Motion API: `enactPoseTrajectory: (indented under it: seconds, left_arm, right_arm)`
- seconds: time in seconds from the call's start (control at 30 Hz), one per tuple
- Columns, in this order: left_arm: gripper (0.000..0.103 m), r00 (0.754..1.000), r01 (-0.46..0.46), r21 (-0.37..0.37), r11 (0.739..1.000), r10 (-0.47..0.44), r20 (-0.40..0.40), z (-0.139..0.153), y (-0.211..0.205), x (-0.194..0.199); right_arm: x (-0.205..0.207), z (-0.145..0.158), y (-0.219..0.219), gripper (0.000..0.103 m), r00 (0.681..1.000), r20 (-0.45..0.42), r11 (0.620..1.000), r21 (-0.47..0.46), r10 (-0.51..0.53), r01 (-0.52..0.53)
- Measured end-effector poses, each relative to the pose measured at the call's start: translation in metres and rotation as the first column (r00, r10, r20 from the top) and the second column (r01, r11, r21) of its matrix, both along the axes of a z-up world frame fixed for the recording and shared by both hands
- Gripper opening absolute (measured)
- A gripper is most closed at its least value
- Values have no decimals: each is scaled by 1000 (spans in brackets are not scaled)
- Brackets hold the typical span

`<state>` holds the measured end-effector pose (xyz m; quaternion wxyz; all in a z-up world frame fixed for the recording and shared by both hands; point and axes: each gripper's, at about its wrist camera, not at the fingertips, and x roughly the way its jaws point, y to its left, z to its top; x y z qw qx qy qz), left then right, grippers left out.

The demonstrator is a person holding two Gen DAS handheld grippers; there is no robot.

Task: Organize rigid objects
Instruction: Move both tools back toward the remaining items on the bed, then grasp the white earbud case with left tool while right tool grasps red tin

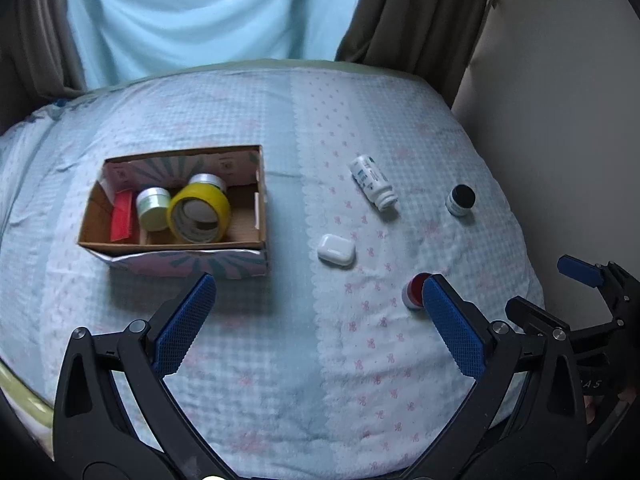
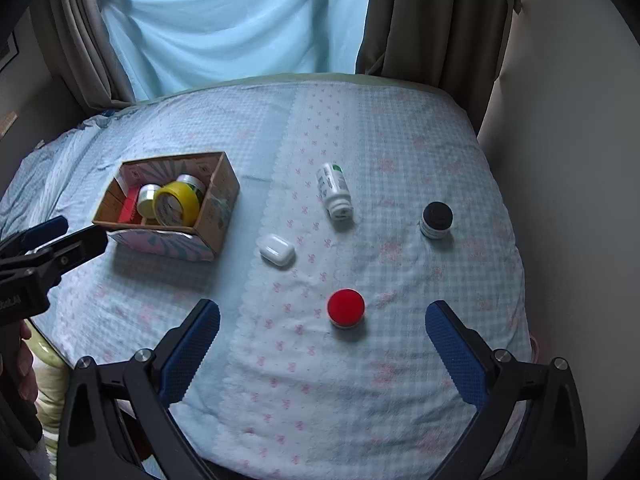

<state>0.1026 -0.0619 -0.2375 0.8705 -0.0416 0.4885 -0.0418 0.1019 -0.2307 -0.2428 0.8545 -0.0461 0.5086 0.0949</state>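
An open cardboard box (image 1: 176, 250) (image 2: 212, 216) sits on the bed at the left. It holds a yellow tape roll (image 1: 199, 212) (image 2: 176, 204), two small silver-lidded jars and a red item. Loose on the bedspread lie a white earbud case (image 1: 337, 251) (image 2: 277, 249), a white pill bottle on its side (image 1: 373, 187) (image 2: 335, 195), a black-lidded jar (image 1: 461, 199) (image 2: 437, 220) and a red-lidded jar (image 1: 415, 290) (image 2: 346, 308). My left gripper (image 1: 318, 292) is open and empty, above the bed in front of the box. My right gripper (image 2: 322, 316) is open and empty, with the red-lidded jar between its fingers' line.
The bed has a pale blue checked bedspread (image 1: 304, 360) (image 2: 360, 380). Brown curtains (image 1: 416, 12) and a light blue sheet (image 2: 240, 16) hang behind it. A pale wall (image 2: 568, 80) runs along the right side. The bed's edge drops off at the near left.
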Motion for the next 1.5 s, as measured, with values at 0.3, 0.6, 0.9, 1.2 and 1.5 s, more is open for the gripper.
enactPoseTrajectory:
  seconds: [0.3, 0.6, 0.9, 1.2, 1.5]
  left_arm:
    - [103, 993, 96, 19, 995, -95, -73, -130, -46, 36]
    - [100, 990, 138, 81, 987, -136, -40, -236, -52, 78]
    - [97, 976, 215, 72, 974, -215, 6, -261, -52, 106]
    - [85, 961, 272, 72, 960, -275, 36, -259, -56, 124]
    - [58, 958, 287, 69, 956, -288, 10, -255, -49, 126]
  right_arm:
    - [5, -109, -27, 103, 998, -53, 1000, 24, -13, 15]
    - [16, -202, -22, 100, 999, -51, 999, 34, 2, 0]
    - [40, -238, -28, 100, 997, 23, 997, -38, -71, 72]
    - [51, -244, -11, 74, 997, 68, 995, -89, -28, 34]
    - [56, -241, -8, 50, 992, 83, 990, -95, -94, 102]
